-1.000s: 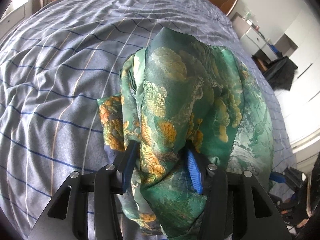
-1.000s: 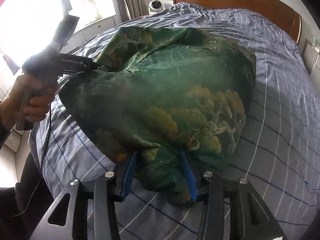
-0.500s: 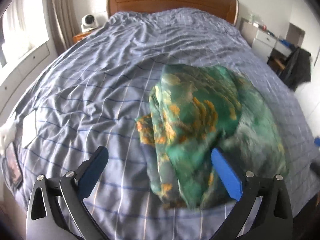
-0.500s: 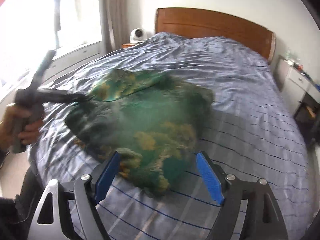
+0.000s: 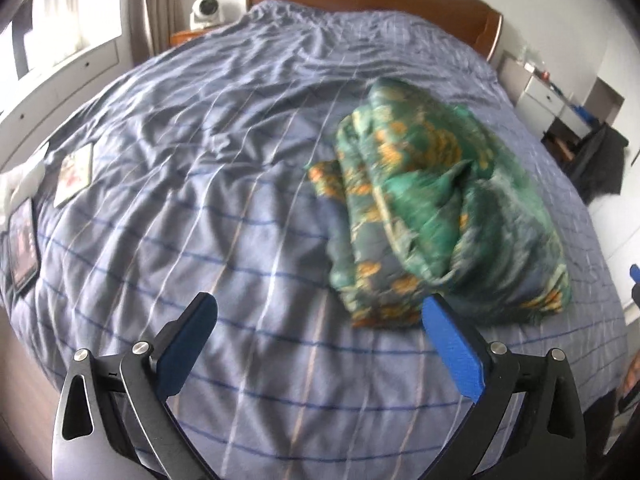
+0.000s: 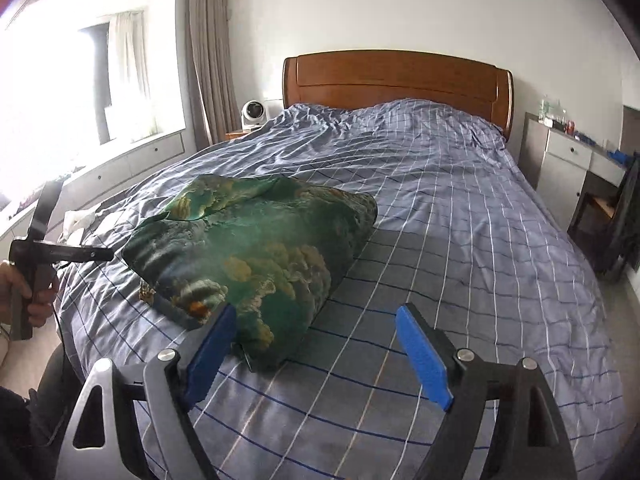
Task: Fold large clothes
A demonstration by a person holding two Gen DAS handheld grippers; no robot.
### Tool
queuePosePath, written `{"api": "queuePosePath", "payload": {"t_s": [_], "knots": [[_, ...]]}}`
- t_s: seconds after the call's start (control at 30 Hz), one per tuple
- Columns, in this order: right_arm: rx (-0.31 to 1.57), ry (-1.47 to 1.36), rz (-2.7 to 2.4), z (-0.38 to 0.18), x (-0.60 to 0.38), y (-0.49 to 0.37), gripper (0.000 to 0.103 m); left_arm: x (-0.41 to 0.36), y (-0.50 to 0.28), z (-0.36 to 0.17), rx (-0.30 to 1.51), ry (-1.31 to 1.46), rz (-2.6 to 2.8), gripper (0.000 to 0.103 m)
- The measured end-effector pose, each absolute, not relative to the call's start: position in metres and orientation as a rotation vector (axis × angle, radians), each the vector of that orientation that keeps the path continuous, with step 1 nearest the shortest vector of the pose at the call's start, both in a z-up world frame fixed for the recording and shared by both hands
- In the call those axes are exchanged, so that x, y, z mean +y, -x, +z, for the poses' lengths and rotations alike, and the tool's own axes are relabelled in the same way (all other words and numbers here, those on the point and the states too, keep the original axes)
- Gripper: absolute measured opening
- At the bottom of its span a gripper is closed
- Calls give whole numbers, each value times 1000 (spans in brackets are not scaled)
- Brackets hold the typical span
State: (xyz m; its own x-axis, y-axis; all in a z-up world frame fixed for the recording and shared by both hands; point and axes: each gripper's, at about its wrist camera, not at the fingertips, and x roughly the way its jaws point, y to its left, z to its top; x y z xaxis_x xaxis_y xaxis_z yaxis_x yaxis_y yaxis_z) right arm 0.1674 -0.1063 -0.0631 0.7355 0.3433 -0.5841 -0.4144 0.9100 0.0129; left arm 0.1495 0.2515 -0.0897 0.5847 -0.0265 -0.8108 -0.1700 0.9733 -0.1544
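- Now my left claw [image 5: 320,344] stands wide with nothing between its pads; only bed [image 5: 200,208] shows in the gap, and the garment [image 5: 432,220] lies just past its right pad.
- My right claw [image 6: 320,356] has just been opening and is wide too; its left pad stands in front of the garment's near edge, though I can't tell if it touches. Nothing is gripped.
- The garment sits as a puffy green bundle on the bed's near side, free of both claws.
- By my reckoning a fold has just been laid down and let go; next I'd need to press it flat or find 2 fresh edges for another fold.
- Hard to read: the left view is blurred, so layers and hems run together; the bundle's underside is hidden, and I can't tell what sort of garment it is.
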Motion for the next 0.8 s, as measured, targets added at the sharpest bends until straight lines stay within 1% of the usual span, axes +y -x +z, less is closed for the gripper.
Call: {"api": "queuePosePath", "payload": {"t_s": [0.1,0.23,0.37,0.47,0.57,0.67,0.73,0.8], "knots": [[661,95,425,-70,-110,-172,84,266,-151,-82,943,288,69,102],[742,51,422,-77,-111,-180,84,284,-169,-64,881,493,-93,102],[852,-33,405,-88,-113,-197,84,273,-213,-66,918,514,-222,102],[883,-104,432,-90,-111,-212,84,264,-251,-85,975,550,-267,102],[899,-142,466,-87,-104,-229,84,263,-284,-115,1051,595,-272,102],[918,-210,526,-87,-100,-248,84,271,-296,-145,1107,631,-233,103],[937,-264,569,-93,-98,-263,84,278,-298,-169,1126,730,-270,103],[973,-310,604,-107,-95,-281,84,280,-297,-179,1121,790,-301,103]]}}
